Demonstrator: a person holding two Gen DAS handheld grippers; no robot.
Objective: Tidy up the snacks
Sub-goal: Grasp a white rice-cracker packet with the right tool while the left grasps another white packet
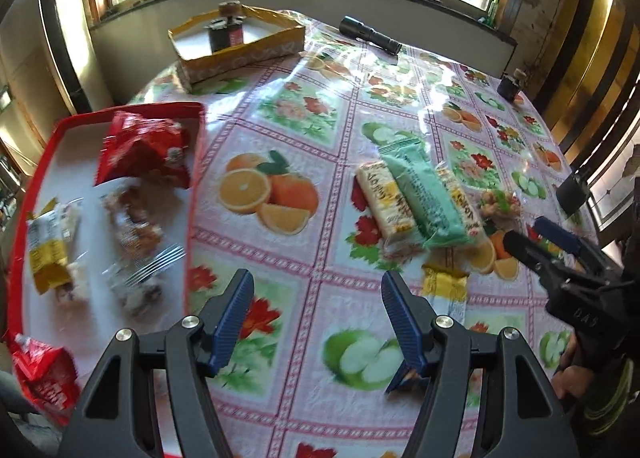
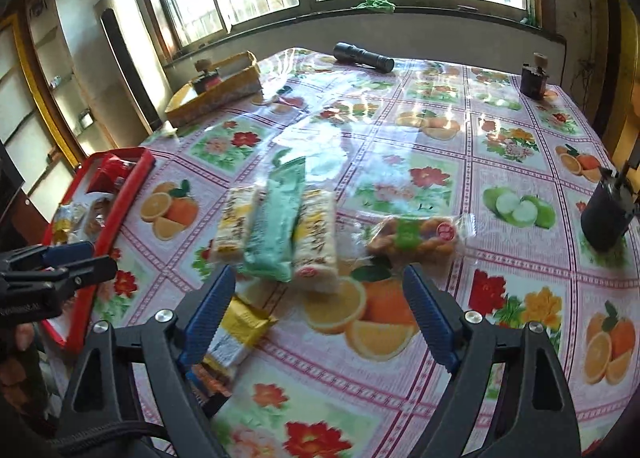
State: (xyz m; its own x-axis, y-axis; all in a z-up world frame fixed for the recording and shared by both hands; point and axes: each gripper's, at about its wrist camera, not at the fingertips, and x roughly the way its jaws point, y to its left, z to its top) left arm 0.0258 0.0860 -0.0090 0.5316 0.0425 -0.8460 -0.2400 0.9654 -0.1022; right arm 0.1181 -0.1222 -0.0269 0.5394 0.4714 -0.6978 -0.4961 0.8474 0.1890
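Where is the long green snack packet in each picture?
Left wrist view: the green snack packet lies right of centre, across two pale yellow packets.
Right wrist view: the same packet lies left of centre, just beyond the open gripper.
Shared landmark: the black flashlight near the window.

Red plastic tray runs off the left and bottom edges in the left wrist view; the packets in it are motion-blurred, print unreadable. Crumpled red foil packet at bottom left is part cut by the edge, hard to say if it lies in the tray or on its rim. Small yellow-and-white wrapped bar is part hidden behind the right gripper's left finger; an orange-striped packet under that finger is mostly covered. Green flat wrapper overlaps two pale rice-cracker packs, text too blurred. Clear bag of orange snacks smeared. Dark round pot cut off at the right edge. Yellow cardboard box contents too small to identify.
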